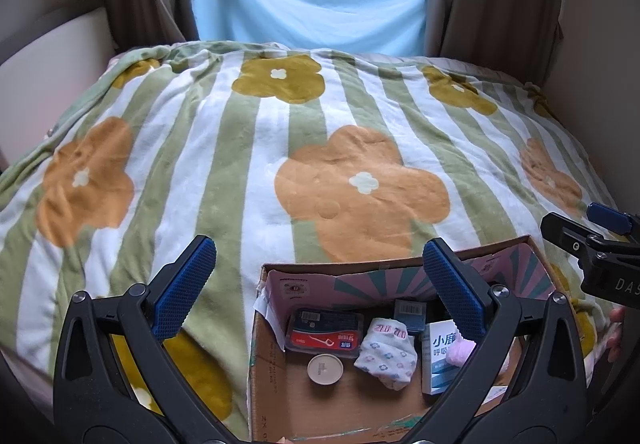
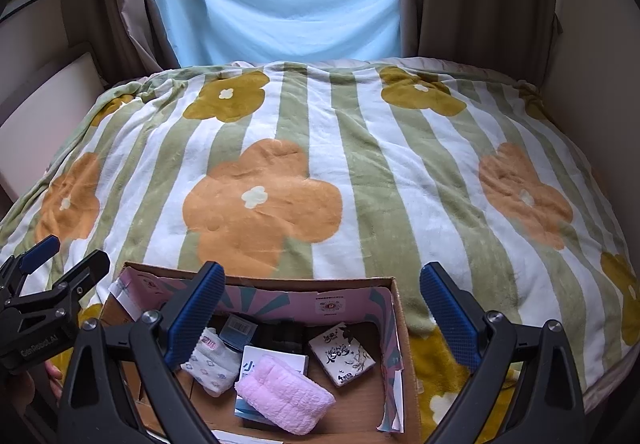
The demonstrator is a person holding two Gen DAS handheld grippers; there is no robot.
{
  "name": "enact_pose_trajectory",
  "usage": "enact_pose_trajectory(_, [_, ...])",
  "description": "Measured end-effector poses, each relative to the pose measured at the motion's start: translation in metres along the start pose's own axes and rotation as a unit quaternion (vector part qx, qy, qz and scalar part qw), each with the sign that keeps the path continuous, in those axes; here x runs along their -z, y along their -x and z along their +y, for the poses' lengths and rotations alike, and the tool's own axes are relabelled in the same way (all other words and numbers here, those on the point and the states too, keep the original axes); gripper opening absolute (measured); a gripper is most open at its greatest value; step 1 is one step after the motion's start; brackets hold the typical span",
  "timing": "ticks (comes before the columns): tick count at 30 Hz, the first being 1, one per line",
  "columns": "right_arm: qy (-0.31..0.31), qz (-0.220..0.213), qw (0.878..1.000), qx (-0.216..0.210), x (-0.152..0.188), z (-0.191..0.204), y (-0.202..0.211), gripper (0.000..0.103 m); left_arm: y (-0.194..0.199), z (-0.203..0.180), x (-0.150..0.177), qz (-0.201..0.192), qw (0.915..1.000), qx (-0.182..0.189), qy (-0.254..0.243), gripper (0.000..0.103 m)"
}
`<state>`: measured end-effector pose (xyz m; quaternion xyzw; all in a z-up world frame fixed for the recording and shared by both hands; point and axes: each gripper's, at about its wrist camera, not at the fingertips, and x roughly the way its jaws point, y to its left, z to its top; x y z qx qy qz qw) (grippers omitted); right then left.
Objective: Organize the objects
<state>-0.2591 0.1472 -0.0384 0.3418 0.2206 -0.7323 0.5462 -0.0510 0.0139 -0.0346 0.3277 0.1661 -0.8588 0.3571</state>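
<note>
Both grippers held above a cardboard box (image 1: 276, 372) at the near edge of a bed covered by a striped floral blanket (image 1: 240, 163). The left gripper (image 1: 320, 284) has its jaws spread wide and empty; the right gripper (image 2: 322, 304) likewise has its jaws spread and holds nothing.

Contents of the box, relative to the left jaws: a dental floss case (image 1: 325, 332) and a round cream lid (image 1: 325, 369) lie below and between the jaws; a floral sock (image 1: 386, 356) lies toward the right jaw; a white and blue carton (image 1: 440, 360) sits partly behind that jaw. A dark barcoded packet (image 1: 410, 314) rests against the far wall.

Relative to the right jaws: a folded pink cloth (image 2: 284, 394) lies below and between them, on top of the carton, its long axis running from upper left to lower right. A tissue pack (image 2: 342, 354) lies just beside the cloth, toward the right jaw. The sock touches or passes behind the left jaw.

No loose item shows on the blanket, so gathering appears largely complete. If the pink cloth is handled next, the right gripper is judged nearer; its jaws would close across the cloth's short axis after descending straight into the box.
</note>
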Motion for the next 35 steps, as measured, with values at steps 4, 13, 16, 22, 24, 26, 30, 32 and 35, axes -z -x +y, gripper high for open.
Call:
enact_pose_trajectory(4, [-0.001,0.000,1.000,0.000,0.000,0.000,0.000,0.097,0.004,0.000,0.000,-0.006,1.0000,-0.003,0.000,0.103])
enact_pose_trajectory(13, [0.001,-0.004,1.000,0.002,-0.002,0.003,0.003,0.097,0.011,-0.008,-0.004,-0.024,0.9996,-0.012,-0.003,0.103])
enact_pose_trajectory(16, [0.002,-0.004,1.000,0.003,-0.003,0.003,0.003,0.097,0.012,-0.008,-0.005,-0.027,0.9995,-0.012,-0.001,0.103])
enact_pose_trajectory(22, [0.001,-0.004,1.000,0.003,-0.001,0.003,0.003,0.097,0.020,-0.011,-0.005,-0.047,0.9986,-0.023,-0.001,0.103])
enact_pose_trajectory(24, [0.001,-0.005,1.000,0.002,-0.002,0.003,0.003,0.097,0.022,-0.012,-0.006,-0.051,0.9983,-0.028,-0.002,0.103])
enact_pose_trajectory(26, [0.002,-0.005,1.000,0.003,-0.002,0.003,0.003,0.097,0.023,-0.013,-0.006,-0.055,0.9980,-0.032,-0.004,0.103])
enact_pose_trajectory(30, [0.001,-0.005,1.000,0.002,-0.003,0.003,0.004,0.097,0.025,-0.017,-0.006,-0.064,0.9969,-0.044,-0.016,0.103])
enact_pose_trajectory(32, [0.002,-0.005,1.000,0.003,-0.001,0.003,0.004,0.097,0.027,-0.018,-0.006,-0.069,0.9965,-0.043,-0.020,0.103])
enact_pose_trajectory(35, [0.002,-0.005,1.000,0.002,-0.002,0.003,0.004,0.097,0.027,-0.017,-0.006,-0.068,0.9969,-0.036,-0.016,0.103])
